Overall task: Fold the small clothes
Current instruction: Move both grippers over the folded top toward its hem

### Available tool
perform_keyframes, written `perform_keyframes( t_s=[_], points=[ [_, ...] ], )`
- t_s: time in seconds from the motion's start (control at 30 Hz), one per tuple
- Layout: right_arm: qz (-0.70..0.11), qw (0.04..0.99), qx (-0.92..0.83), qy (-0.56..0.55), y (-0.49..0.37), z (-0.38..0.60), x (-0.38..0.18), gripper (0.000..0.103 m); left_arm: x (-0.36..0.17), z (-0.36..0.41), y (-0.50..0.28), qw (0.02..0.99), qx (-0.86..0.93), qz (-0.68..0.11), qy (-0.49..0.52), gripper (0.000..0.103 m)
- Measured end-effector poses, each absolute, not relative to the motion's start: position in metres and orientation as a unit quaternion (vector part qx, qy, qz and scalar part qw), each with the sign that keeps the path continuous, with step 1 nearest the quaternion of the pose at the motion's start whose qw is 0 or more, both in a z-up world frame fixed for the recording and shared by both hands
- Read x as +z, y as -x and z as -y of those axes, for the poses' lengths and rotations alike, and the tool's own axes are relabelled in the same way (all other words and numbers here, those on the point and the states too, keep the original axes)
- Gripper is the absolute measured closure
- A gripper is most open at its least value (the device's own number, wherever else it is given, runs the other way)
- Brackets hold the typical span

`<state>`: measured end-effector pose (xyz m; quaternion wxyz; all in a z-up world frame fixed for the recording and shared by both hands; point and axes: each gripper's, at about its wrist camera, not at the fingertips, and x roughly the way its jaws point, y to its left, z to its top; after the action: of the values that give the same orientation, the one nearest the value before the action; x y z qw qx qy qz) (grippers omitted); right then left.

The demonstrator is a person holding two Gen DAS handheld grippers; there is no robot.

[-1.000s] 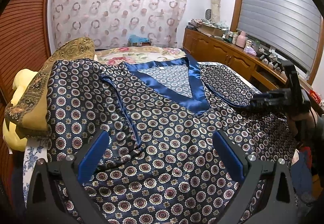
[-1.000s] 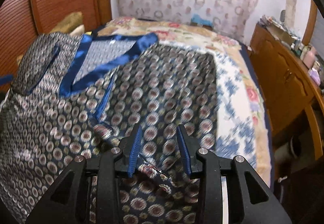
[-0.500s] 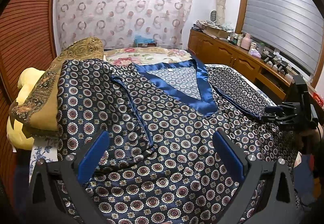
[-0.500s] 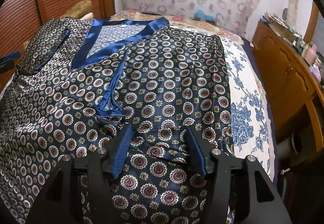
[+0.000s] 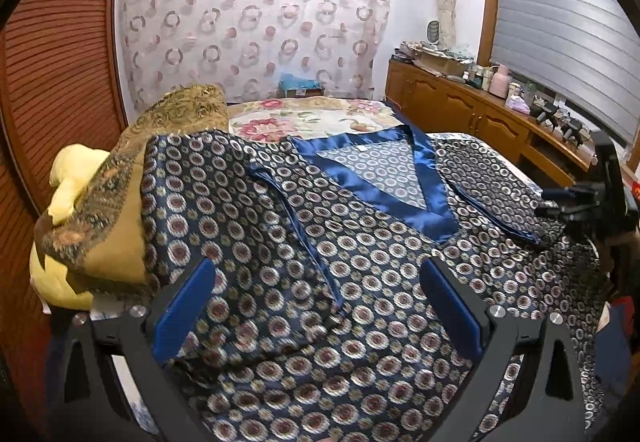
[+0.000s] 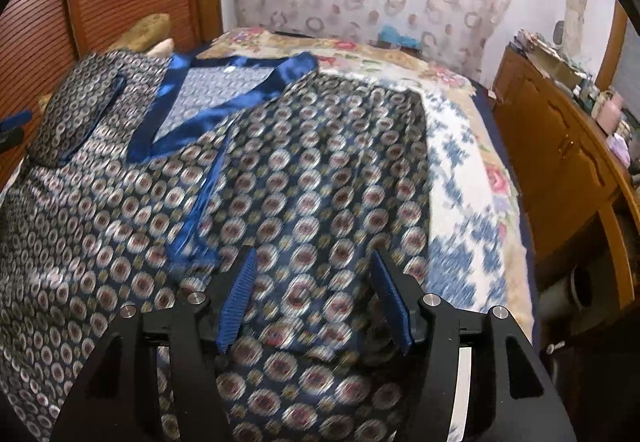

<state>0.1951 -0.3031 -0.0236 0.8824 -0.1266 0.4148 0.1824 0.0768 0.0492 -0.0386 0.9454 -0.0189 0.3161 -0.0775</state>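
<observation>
A navy satin top (image 5: 360,282) with round medallions and a shiny blue V-neck band (image 5: 400,198) lies face up on the bed, both sleeves folded inward over its body. My left gripper (image 5: 316,270) hovers wide open over the garment's left half, nothing between its pads. In the right wrist view the top (image 6: 320,170) fills the middle, and my right gripper (image 6: 313,256) stands open just above the folded right sleeve, its blue pads (image 6: 240,294) clear of the cloth. The right gripper (image 5: 560,202) also shows at the garment's right edge in the left wrist view.
A yellow pillow (image 5: 68,186) and a gold patterned cushion (image 5: 160,122) lie at the bed's left side against a ribbed wooden wall (image 5: 52,62). The floral bedspread (image 6: 460,162) shows on the right. A cluttered wooden cabinet (image 6: 560,146) runs along the right.
The right gripper's jaws have spread apart and let go of the bunched sleeve cloth, which now lies flat. The left gripper has drifted slightly and stays open.
</observation>
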Motion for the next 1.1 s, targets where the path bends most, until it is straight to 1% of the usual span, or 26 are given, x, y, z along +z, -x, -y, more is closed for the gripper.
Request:
perform_keyframes(
  t_s=[0.23, 0.53, 0.9, 0.97, 1.03, 1.1],
  points=[
    [-0.413, 0.888, 0.163, 0.121, -0.245, 0.312, -0.018, 0.043, -0.034, -0.067, -0.106, 0.946, -0.056, -0.318, 0.014, 0.000],
    [-0.439, 0.882, 0.144, 0.096, -0.309, 0.335, -0.030, 0.043, -0.030, -0.095, -0.140, 0.945, -0.021, -0.326, 0.013, 0.000],
    [-0.444, 0.871, 0.190, 0.088, -0.339, 0.332, -0.044, 0.044, -0.043, -0.130, -0.178, 0.936, 0.017, -0.350, 0.028, 0.000],
    [-0.439, 0.871, 0.198, 0.097, -0.340, 0.327, -0.044, 0.057, -0.046, -0.133, -0.182, 0.935, 0.020, -0.354, 0.029, 0.000],
    [-0.435, 0.870, 0.210, 0.102, -0.341, 0.325, -0.043, 0.080, -0.049, -0.135, -0.186, 0.933, 0.021, -0.357, 0.030, 0.000],
    [-0.435, 0.866, 0.224, 0.097, -0.343, 0.327, -0.043, 0.091, -0.050, -0.136, -0.189, 0.933, 0.022, -0.359, 0.030, 0.000]
  ],
)
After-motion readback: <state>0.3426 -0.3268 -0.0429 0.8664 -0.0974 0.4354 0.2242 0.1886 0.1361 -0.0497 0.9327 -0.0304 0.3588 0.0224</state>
